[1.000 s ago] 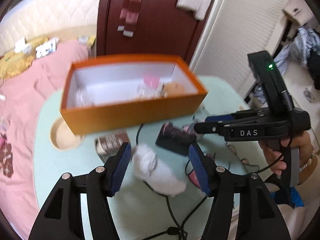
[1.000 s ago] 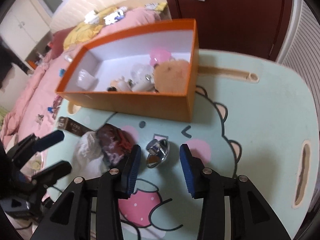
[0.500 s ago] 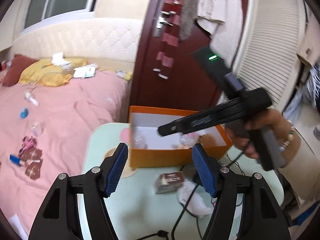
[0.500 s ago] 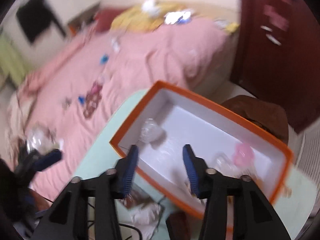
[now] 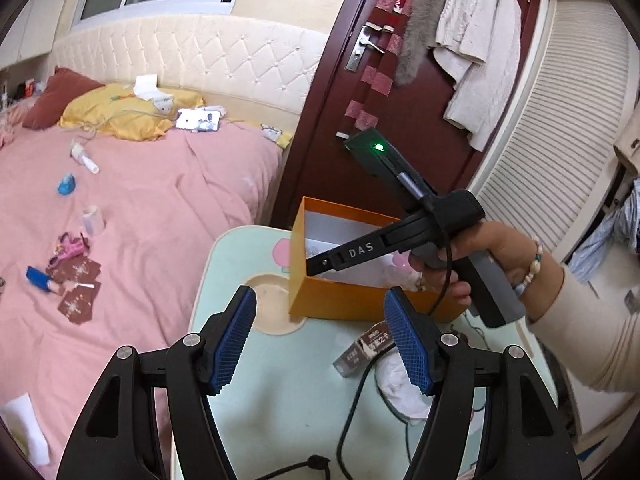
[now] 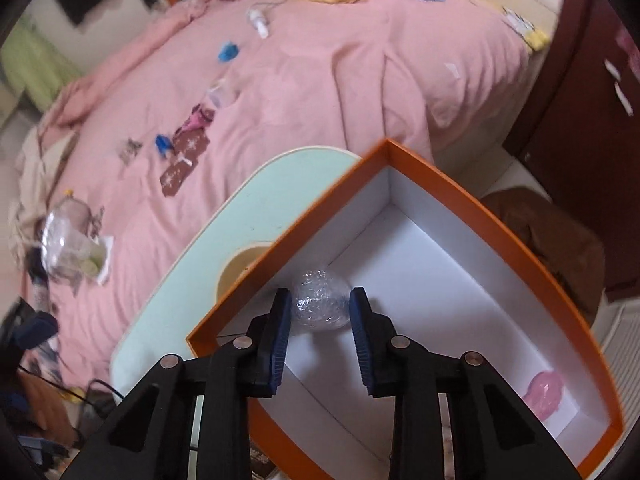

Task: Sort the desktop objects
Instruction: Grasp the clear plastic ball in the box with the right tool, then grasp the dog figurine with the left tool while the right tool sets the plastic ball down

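My right gripper (image 6: pixel 320 320) hangs open over the left corner of the orange box (image 6: pixel 440 184). A clear crinkly ball (image 6: pixel 320 304) lies on the box's white floor and shows between the fingertips. A pink item (image 6: pixel 544 394) sits at the box's other end. The left wrist view shows a hand holding the right gripper (image 5: pixel 320 264), tilted down into the orange box (image 5: pixel 340 304). My left gripper (image 5: pixel 320 332) is open and empty, raised above the mint table (image 5: pixel 248 400). A brown packet (image 5: pixel 368 346) and a crumpled white tissue (image 5: pixel 400 384) lie on the table by its right finger.
A black cable (image 5: pixel 352 400) runs across the table toward me. A pink bed (image 5: pixel 140 208) strewn with small items lies left of the table. A dark red door (image 5: pixel 400 120) hung with cloths stands behind the box.
Both grippers rose off the table. The right one left the silver object and swung left, over the box's corner. The left one pulled back and tilted up.
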`<state>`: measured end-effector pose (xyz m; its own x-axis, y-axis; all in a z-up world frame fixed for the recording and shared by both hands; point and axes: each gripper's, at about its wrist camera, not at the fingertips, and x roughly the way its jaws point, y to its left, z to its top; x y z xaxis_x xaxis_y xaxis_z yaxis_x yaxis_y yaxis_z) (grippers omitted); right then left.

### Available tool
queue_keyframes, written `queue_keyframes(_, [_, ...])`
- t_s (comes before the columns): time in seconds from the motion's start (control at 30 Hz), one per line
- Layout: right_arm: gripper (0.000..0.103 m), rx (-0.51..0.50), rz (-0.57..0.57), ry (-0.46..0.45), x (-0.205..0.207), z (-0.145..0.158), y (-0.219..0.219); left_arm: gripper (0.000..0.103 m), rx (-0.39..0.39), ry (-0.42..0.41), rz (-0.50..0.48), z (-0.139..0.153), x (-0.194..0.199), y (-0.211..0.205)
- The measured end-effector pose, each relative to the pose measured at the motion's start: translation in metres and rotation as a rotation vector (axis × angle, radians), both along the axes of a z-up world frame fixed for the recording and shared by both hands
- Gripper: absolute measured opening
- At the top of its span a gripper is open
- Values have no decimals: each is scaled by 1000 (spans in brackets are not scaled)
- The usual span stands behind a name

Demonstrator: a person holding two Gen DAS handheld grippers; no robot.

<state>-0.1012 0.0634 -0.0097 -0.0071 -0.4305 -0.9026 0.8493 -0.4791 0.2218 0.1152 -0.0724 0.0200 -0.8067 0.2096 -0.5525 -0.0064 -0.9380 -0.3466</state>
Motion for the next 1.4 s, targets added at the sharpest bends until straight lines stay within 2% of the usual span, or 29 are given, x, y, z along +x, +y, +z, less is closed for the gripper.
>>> queue_keyframes(0.1, [28, -48, -32, -35, -4, 6, 11, 67, -12, -22, -31, 3, -9, 3])
queue_keyframes(0.17, [28, -115, -79, -23, -6, 25, 33, 67, -27, -49, -64, 7, -19, 6])
queue_keyframes(0.23, [28, -188, -136, 1, -7, 49, 62, 67, -35, -101, -102, 10, -36, 10])
queue_keyframes(0.4, [28, -329, -324, 79, -7, 100, 158, 67, 6, -282, -235, 11, -99, 35])
queue_keyframes(0.47, [28, -354, -386, 103, -5, 110, 191, 67, -39, -341, -298, 7, -129, 61])
queue_keyframes(0.53, [28, -363, -434, 116, -1, 112, 215, 67, -101, -384, -344, 2, -153, 87])
queue_keyframes(0.67, [28, -383, -493, 92, 3, 105, 247, 56, -139, -568, -437, -27, -191, 127])
queue_keyframes(0.83, [28, -397, -530, 54, 3, 89, 266, 56, -216, -712, -498, -57, -212, 156])
queue_keyframes(0.9, [28, -406, -538, 39, 2, 86, 273, 53, -172, -743, -507, -63, -218, 155])
queue_keyframes(0.93, [28, -411, -542, 32, 1, 84, 276, 45, -157, -748, -505, -64, -218, 153])
queue_keyframes(1.1, [28, -418, -551, 15, -1, 77, 282, 44, -83, -753, -488, -65, -215, 143])
queue_keyframes(1.23, [28, -401, -528, 25, 6, 75, 276, 44, 20, -639, -452, -30, -201, 122])
queue_keyframes(1.4, [28, -384, -474, 32, 27, 71, 264, 44, 85, -434, -426, 42, -157, 94])
